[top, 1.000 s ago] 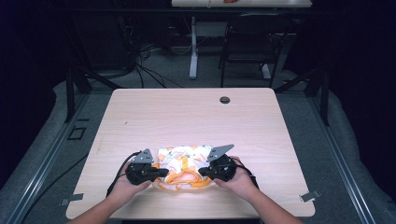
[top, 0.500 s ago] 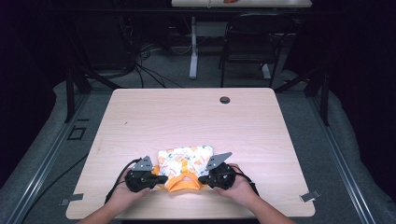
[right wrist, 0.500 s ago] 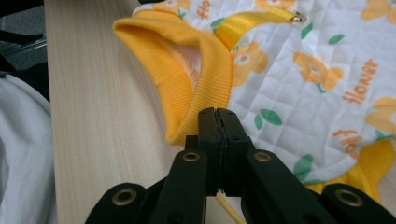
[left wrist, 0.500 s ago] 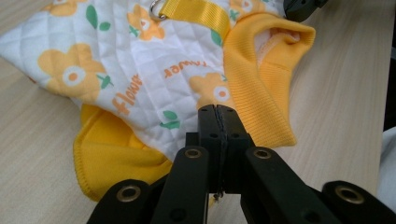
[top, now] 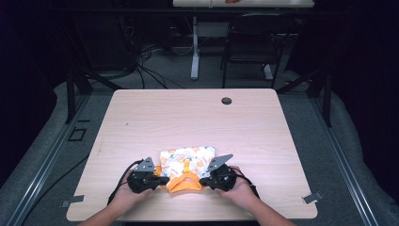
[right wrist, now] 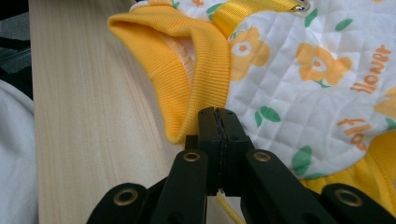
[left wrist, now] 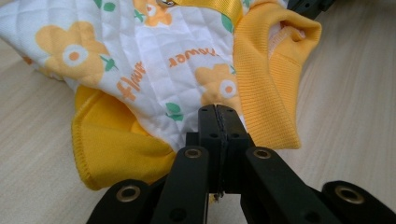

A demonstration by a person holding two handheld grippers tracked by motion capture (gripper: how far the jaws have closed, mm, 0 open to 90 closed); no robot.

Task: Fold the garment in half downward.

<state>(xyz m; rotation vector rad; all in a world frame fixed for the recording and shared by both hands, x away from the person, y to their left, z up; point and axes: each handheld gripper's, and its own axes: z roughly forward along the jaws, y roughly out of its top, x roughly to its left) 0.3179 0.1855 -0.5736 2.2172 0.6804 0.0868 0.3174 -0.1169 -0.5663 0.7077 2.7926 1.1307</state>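
Floral quilted garment [top: 187, 162] on bare desk [top: 197, 117], grommet hole [top: 227, 100] far off. Left tongs [top: 164, 180], right tongs [top: 203, 181] clamped on yellow hem [top: 184, 182], pulled nearer desk edge than before.

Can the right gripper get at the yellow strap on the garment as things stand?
Probably yes: the yellow strap lies exposed on top of the garment, just ahead of the right gripper, but its jaws are shut and would need opening.

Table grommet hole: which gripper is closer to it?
Right. The right gripper sits at the garment's right side, almost straight below the grommet hole in the high view; the left gripper is at the garment's left side, farther off diagonally.
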